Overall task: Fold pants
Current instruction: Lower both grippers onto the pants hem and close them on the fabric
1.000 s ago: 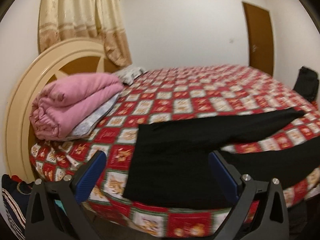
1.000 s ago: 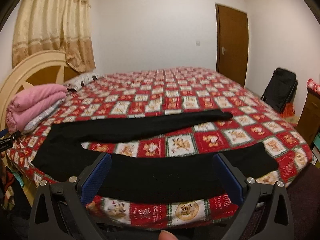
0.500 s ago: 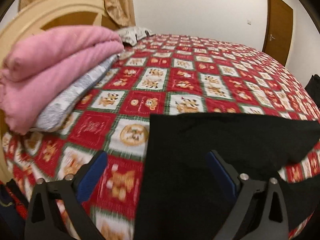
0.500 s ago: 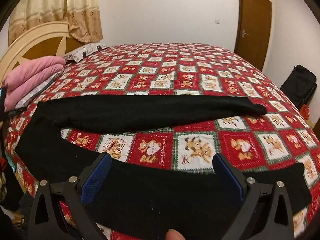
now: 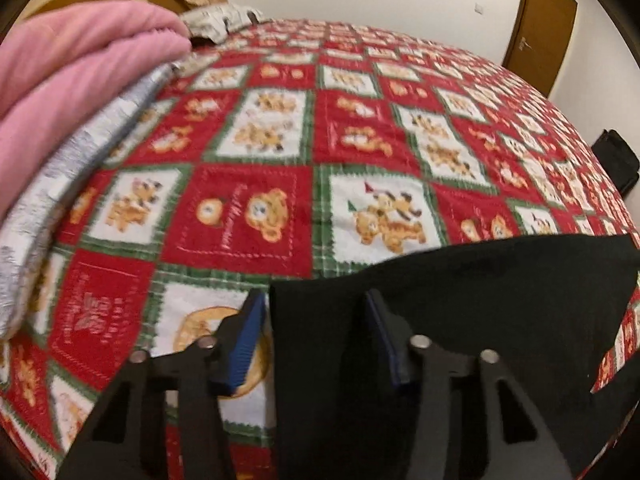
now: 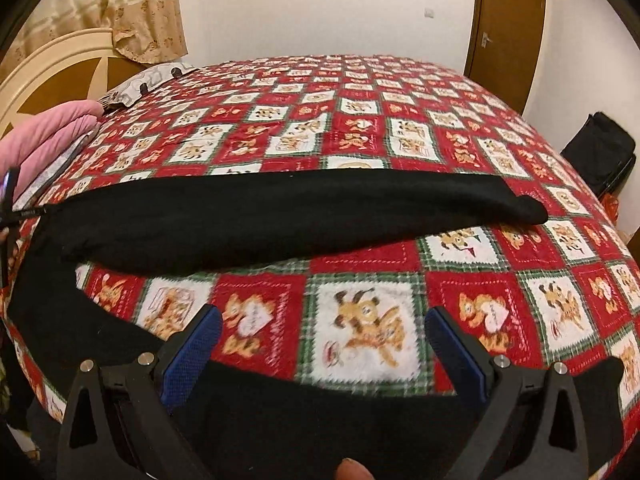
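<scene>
Black pants (image 6: 280,216) lie spread flat on the red patterned bedspread (image 6: 360,128), legs apart. The far leg runs left to right across the bed; the near leg (image 6: 320,420) lies along the front edge. My left gripper (image 5: 316,332) is partly closed, straddling the waistband corner (image 5: 304,308) of the pants (image 5: 460,320), one pad on the bedspread, one over the black cloth. My right gripper (image 6: 320,344) is open, just above the near leg's upper edge, holding nothing.
A folded pink blanket (image 5: 68,80) on a grey-white one sits at the bed's left by the cream headboard (image 6: 44,68). A pillow (image 6: 148,80) lies further back. A black bag (image 6: 604,152) stands on the floor right. A brown door (image 6: 508,28) is behind.
Both grippers have moved forward and down onto the bed. The left gripper has narrowed around the waistband corner. The right gripper has dropped close to the near leg, still open.
</scene>
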A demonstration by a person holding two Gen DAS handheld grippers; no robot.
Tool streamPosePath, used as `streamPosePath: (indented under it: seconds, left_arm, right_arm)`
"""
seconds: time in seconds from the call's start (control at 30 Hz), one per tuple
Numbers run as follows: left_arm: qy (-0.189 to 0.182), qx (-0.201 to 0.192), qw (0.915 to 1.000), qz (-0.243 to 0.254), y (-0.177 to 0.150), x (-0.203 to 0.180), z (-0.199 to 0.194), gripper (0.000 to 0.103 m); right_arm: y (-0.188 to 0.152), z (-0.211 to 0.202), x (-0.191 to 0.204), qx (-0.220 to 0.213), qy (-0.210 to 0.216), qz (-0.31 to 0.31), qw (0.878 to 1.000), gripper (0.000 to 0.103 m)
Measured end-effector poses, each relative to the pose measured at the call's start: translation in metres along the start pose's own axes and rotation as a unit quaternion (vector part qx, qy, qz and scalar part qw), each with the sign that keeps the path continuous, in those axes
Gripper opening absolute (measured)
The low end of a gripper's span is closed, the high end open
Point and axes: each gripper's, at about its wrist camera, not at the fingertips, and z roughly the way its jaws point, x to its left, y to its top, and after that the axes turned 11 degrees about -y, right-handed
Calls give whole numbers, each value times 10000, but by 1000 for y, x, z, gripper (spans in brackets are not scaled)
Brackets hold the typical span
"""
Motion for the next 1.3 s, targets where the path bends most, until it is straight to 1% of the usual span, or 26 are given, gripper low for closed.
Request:
streamPosePath:
  seconds: [0.03, 0.1, 0.13, 0.17, 0.2, 0.23, 0.27, 0.3, 0.37, 0.47, 0.57, 0.63, 0.73, 0.87, 0.93, 0.97, 1.0, 1.03, 1.07, 1.1, 1.17, 1.23, 1.3]
  left_arm:
    - [-79, -78, 9999, 81, -1, -1, -2, 43]
    - [-239, -59, 9994, 227, -2, -2, -2, 35]
    - [-318, -55, 9992, 226, -2, -1, -3, 29]
    - [-414, -39, 9989, 211, -1, -1, -4, 25]
    - [-535, -54, 9983, 222, -1, -1, -5, 20]
    - [-533, -37, 9984, 196, 0, 0, -5, 19]
    - [-550, -24, 9983, 164, 2, 0, -4, 19]
    - [-640, -17, 9978, 144, 3, 1, -3, 16]
    - [-679, 3, 9976, 121, 6, 1, 0, 16]
    - [-705, 31, 9975, 87, 7, 1, 2, 16]
    - [-641, 84, 9978, 170, 8, -2, 5, 16]
    - [-618, 101, 9978, 193, 7, -3, 6, 16]
    - [-600, 124, 9979, 214, 8, -5, 10, 16]
    - [-570, 123, 9980, 223, 11, -7, 15, 16]
    - [-558, 139, 9981, 242, 12, -8, 17, 16]
    - [-553, 147, 9980, 262, 12, -8, 17, 16]
    - [-540, 165, 9980, 280, 13, -9, 19, 16]
    - [-523, 177, 9980, 293, 14, -10, 19, 16]
    - [-487, 191, 9981, 323, 16, -11, 19, 16]
    - [-466, 195, 9981, 342, 16, -13, 20, 14]
    - [-407, 217, 9978, 467, 18, -17, 19, 12]
    - [-460, 188, 9979, 419, 19, -17, 15, 11]
    - [-522, 75, 9978, 390, 19, -17, 5, 11]
  right_arm:
    - [4, 4, -6, 23, 8, 21, 10000, 102]
    - [14, 11, -24, 23, -48, 167, 9998, 102]
    - [19, 15, -35, 35, -47, 264, 9996, 101]
    - [25, 22, -49, 88, -42, 387, 9992, 93]
    - [32, 30, -63, 182, -45, 535, 9984, 76]
    - [38, 39, -78, 291, -55, 665, 9974, 69]
    - [45, 47, -92, 362, -88, 784, 9962, 67]
    - [49, 54, -104, 392, -121, 894, 9952, 67]
    - [60, 70, -124, 437, -201, 925, 9945, 67]
    - [76, 95, -152, 513, -536, 994, 9923, 67]
    - [95, 122, -185, 645, -590, 1308, 9876, 67]
    - [110, 138, -200, 682, -720, 1351, 9859, 67]
    - [125, 162, -215, 813, -747, 1362, 9845, 66]
    - [135, 199, -227, 1122, -514, 1357, 9830, 55]
    - [136, 215, -226, 1327, -227, 1256, 9829, 51]
    - [137, 222, -224, 1378, -193, 1163, 9834, 51]
    - [137, 225, -224, 1398, -166, 1136, 9835, 48]
    - [137, 226, -225, 1391, -147, 1157, 9834, 39]
    - [138, 225, -226, 1373, -126, 1185, 9833, 19]
    - [139, 223, -226, 1369, -29, 1166, 9837, 14]
    - [141, 212, -223, 1249, 9, 1088, 9862, 9]
    - [141, 193, -219, 1096, 52, 975, 9892, 8]
    - [140, 166, -217, 865, 44, 858, 9925, 8]
